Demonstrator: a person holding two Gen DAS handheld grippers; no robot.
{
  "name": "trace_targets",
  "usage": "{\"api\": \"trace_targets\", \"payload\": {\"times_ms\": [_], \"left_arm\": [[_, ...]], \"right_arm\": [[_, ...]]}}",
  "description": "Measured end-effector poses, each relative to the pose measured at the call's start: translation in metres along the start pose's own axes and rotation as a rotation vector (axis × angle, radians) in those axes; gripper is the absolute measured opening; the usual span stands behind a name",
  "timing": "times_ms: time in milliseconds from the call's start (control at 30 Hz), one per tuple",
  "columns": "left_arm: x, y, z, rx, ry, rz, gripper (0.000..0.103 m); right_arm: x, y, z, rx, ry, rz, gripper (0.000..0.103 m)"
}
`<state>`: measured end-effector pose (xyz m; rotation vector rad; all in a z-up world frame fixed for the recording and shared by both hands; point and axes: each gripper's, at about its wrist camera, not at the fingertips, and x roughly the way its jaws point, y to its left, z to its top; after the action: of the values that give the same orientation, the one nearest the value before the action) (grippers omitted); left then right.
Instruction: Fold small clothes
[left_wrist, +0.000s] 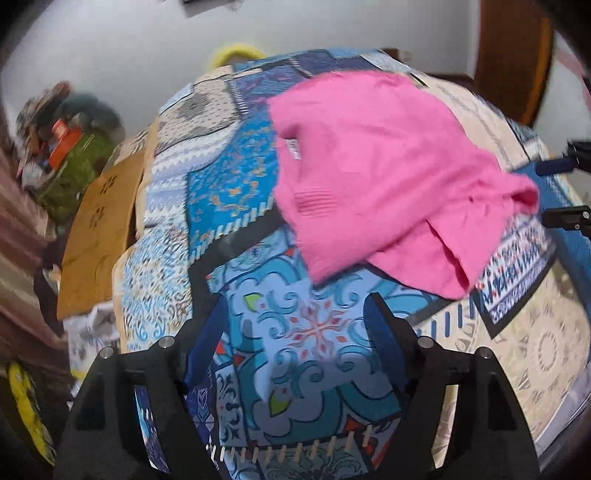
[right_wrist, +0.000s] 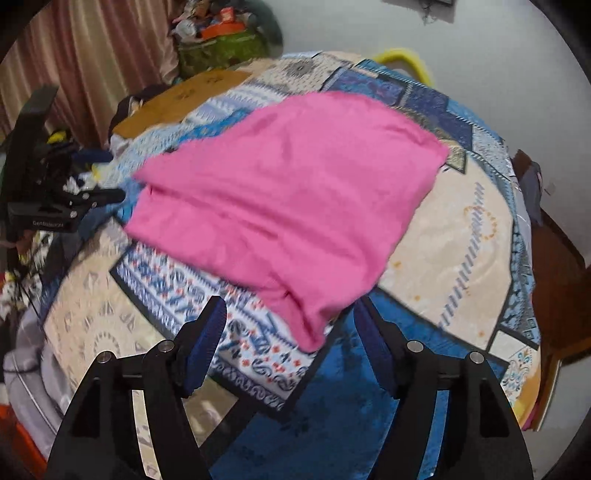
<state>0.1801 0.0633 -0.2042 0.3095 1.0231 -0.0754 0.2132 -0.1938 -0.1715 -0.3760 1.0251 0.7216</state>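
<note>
Seemingly half-folded, the pink garment (right_wrist: 284, 206) lies just ahead of the right gripper (right_wrist: 290, 328) and left gripper (left_wrist: 295, 325), both wide apart, empty; final folds remain.

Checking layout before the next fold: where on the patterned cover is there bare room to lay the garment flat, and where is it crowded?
Bare cover lies right of the pink garment, up to the cover's far right edge. More shows ahead of the open left gripper, below the garment. It is crowded beyond the left edge: a brown board and a cluttered green bag.
</note>
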Motion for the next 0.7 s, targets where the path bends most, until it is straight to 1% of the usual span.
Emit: {"api": "trace_targets", "payload": {"times_ms": [67,200,300,367,400,433,467,500,533,600,633,700], "left_arm": [[0.0,-0.008,0.003,0.044,-0.03,0.022,0.075],[0.007,-0.022,0.015,0.112,-0.052,0.01,0.076],[0.016,-0.031,0.025,0.158,-0.075,0.034,0.076],[0.02,-0.035,0.031,0.179,-0.086,0.039,0.076],[0.022,-0.035,0.033,0.18,-0.09,0.034,0.075],[0.025,-0.035,0.036,0.175,-0.092,0.025,0.074],[0.027,-0.035,0.038,0.168,-0.092,0.012,0.068],[0.03,-0.035,0.04,0.16,-0.088,-0.012,0.058],[0.032,-0.035,0.042,0.15,-0.081,-0.038,0.054],[0.035,-0.036,0.045,0.129,-0.071,-0.079,0.032],[0.036,-0.038,0.046,0.122,-0.066,-0.086,0.028],[0.037,-0.041,0.048,0.105,-0.056,-0.091,0.016]], "right_arm": [[0.008,0.006,-0.002,-0.027,0.013,0.0,0.068],[0.019,0.01,0.002,-0.061,0.022,0.014,0.067],[0.031,0.007,0.005,-0.06,0.04,0.039,0.066],[0.036,-0.001,0.006,-0.021,0.042,0.08,0.062],[0.038,-0.004,0.007,-0.002,0.044,0.093,0.057],[0.041,-0.01,0.008,0.019,0.047,0.102,0.047],[0.042,-0.01,0.009,0.031,0.049,0.1,0.04],[0.044,-0.013,0.009,0.045,0.052,0.099,0.026],[0.046,-0.016,0.009,0.056,0.057,0.099,0.016],[0.047,-0.017,0.009,0.057,0.062,0.099,0.011],[0.046,-0.016,0.01,0.053,0.059,0.098,0.01],[0.04,-0.014,0.01,0.047,0.05,0.094,0.009]]}}
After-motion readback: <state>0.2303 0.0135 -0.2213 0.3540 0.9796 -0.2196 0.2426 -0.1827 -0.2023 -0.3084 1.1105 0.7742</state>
